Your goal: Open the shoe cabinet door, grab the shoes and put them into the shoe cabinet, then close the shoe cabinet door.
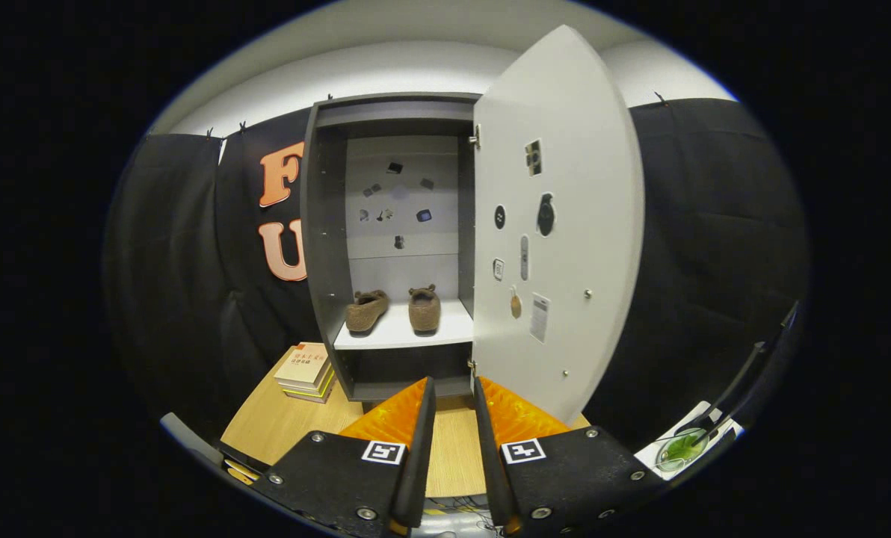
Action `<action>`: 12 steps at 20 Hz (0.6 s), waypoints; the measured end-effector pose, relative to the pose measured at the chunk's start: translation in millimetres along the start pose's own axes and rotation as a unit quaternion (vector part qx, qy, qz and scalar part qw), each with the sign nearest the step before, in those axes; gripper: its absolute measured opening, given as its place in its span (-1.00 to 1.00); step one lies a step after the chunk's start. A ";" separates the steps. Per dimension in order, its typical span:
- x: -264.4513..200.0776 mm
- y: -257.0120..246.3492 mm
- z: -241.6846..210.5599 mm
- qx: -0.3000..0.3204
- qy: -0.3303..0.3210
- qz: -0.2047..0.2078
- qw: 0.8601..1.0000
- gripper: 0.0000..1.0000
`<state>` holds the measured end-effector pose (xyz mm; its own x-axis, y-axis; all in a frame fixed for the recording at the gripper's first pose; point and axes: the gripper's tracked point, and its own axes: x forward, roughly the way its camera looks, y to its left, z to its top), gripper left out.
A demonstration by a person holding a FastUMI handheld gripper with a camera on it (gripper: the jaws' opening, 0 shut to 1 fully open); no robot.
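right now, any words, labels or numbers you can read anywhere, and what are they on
None can be read.
Top book of the stack beside the shoe cabinet: cover print too small and blurred.
White label on the open door: print too small.
Stickers on the cabinet's back wall, above the shoes: too small.
Square markers behind the fingers: patterns, no text.
The gripper is open, holding nothing.

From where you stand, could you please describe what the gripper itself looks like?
The gripper has two wedge-shaped fingers with a ribbed, faceted texture on their outer faces. Each is mounted on a flat black plate held by silver screws, and each plate carries a small square black-and-white marker near the finger's base. The fingers stand slightly apart with nothing between them, pointing toward the shoe cabinet.
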<state>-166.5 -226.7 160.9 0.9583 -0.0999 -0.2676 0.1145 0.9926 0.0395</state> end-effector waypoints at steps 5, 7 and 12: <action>-15.0 -62.2 -4.8 0.000 -0.006 -0.033 0.999 -0.25; -15.6 -84.5 -6.5 0.008 -0.005 -0.034 0.999 -0.21; -2.3 -138.3 -15.2 0.022 0.003 -0.031 0.999 -0.13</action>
<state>-188.5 -362.8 141.4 0.9476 -0.1597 -0.2768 0.1844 0.9806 0.0657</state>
